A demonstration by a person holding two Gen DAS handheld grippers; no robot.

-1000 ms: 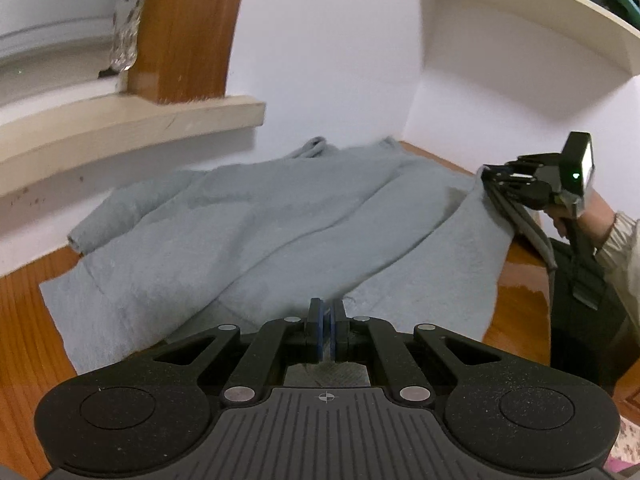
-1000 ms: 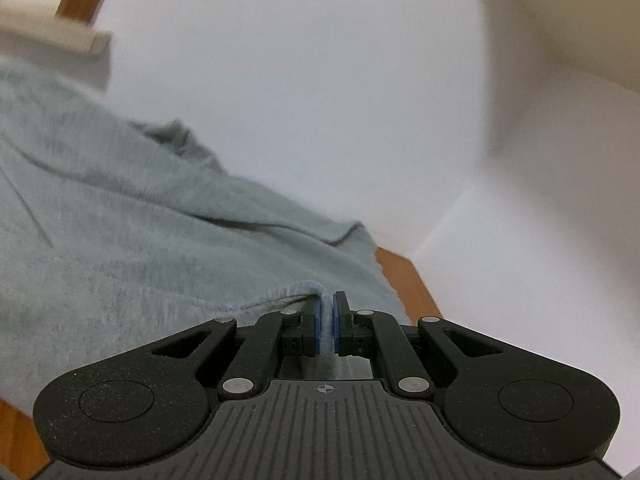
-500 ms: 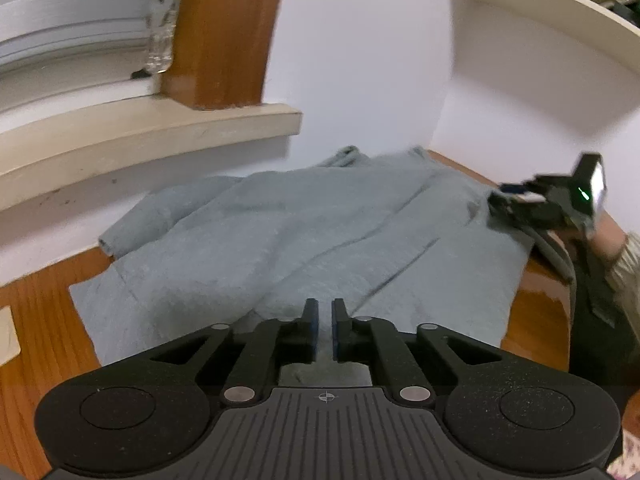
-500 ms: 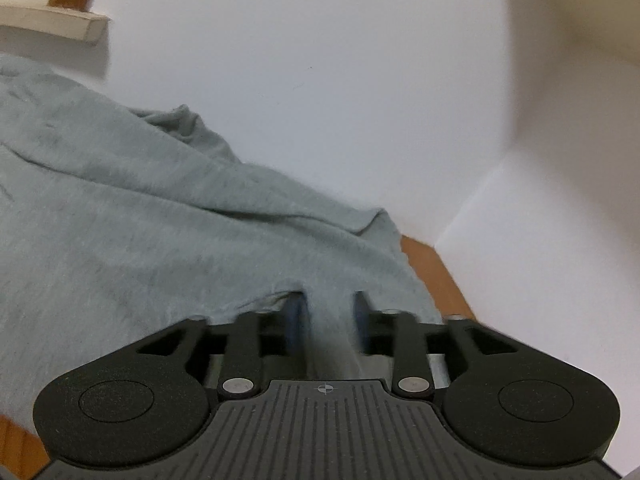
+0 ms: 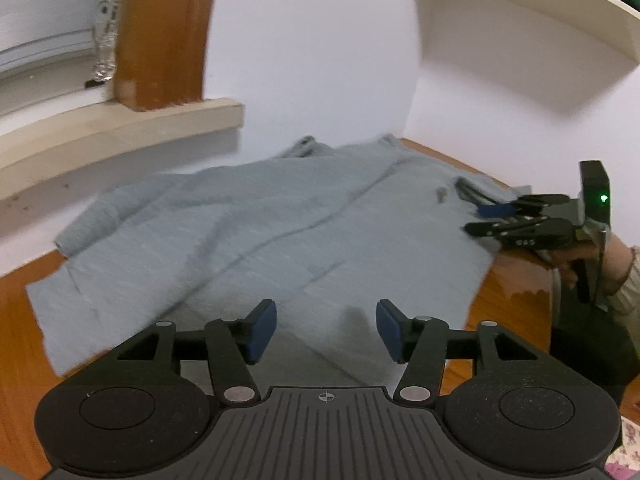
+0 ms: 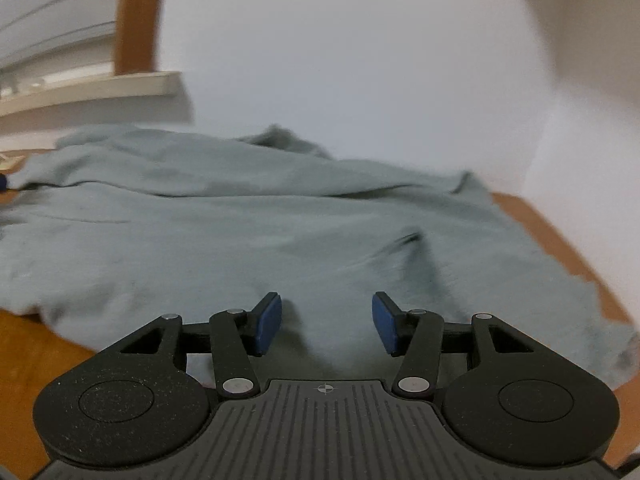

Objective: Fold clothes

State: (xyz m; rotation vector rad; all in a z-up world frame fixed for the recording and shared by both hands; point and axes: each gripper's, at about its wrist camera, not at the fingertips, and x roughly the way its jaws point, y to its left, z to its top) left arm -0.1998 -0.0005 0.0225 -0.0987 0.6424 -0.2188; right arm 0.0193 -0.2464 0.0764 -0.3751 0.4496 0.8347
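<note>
Both tongs released over the grey garment.

Left gripper (image 5: 326, 330): blue pads (image 5: 262, 330) spread wide, nothing between, above near hem. Right gripper (image 6: 326, 324): spread wide, empty, low over the cloth's right edge. Grey garment (image 5: 280, 232) lies spread on the wooden tabletop (image 5: 18, 344), far edge against the white wall (image 5: 312, 52), below the window sill (image 5: 120, 128).

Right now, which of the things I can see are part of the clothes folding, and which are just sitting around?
Part of the job:
grey garment, spread on the wooden table
left gripper, open
right gripper, open

Just there:
window sill
blind cord
wall shelf
</note>
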